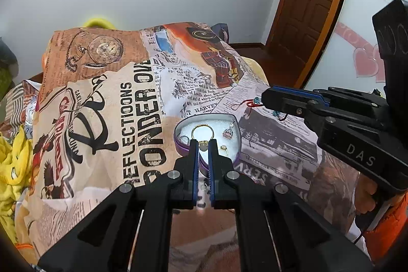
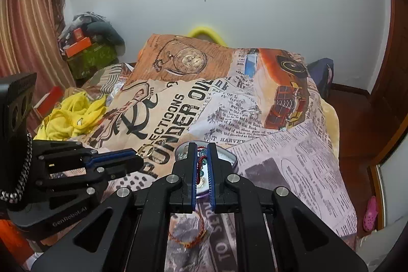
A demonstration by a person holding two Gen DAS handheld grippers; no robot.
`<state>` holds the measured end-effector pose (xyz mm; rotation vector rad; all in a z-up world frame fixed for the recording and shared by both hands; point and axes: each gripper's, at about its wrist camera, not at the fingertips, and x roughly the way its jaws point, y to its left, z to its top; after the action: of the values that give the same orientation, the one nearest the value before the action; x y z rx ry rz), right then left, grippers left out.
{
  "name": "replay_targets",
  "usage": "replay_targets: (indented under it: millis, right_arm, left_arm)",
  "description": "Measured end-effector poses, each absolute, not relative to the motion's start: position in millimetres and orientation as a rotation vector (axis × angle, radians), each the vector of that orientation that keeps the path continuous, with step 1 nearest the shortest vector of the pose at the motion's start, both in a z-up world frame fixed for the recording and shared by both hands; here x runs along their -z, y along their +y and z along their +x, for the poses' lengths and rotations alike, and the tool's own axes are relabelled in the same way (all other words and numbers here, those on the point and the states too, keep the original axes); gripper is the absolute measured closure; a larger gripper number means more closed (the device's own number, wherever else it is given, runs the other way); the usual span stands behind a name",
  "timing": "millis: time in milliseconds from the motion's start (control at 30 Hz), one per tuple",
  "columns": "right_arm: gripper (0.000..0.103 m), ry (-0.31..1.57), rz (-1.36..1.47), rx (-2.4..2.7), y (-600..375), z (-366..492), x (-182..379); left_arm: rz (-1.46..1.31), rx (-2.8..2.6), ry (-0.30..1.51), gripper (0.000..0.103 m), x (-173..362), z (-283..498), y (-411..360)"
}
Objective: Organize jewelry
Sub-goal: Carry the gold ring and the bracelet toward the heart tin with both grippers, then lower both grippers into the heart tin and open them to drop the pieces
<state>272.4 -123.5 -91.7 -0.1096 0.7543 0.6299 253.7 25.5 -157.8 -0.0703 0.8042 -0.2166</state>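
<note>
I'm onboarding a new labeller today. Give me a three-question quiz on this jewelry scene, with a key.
1. True or false: the left gripper holds a gold ring over the heart-shaped tin.
2. What does the right gripper hold? A) red cord bracelet B) pocket watch C) earring
3. Fill in: the tin sits on a printed ____.

Key
1. True.
2. A: the red cord bracelet with blue-green beads.
3. Bedspread.

Shiny gold metal ring (image 1: 202, 131), glossy tin box (image 1: 236, 134), printed matt cloth (image 1: 107, 103), braided red cord bracelet (image 2: 201, 162)
</note>
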Motion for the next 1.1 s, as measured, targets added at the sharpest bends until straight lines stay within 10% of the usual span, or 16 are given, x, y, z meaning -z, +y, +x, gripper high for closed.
replay_targets:
  millis: [1100]
  right_arm:
    - [0.09, 0.965, -0.021, -0.694, -114, 329, 144]
  left_arm:
    - [-0.102, 0.279, 0.91, 0.098, 200, 304, 15]
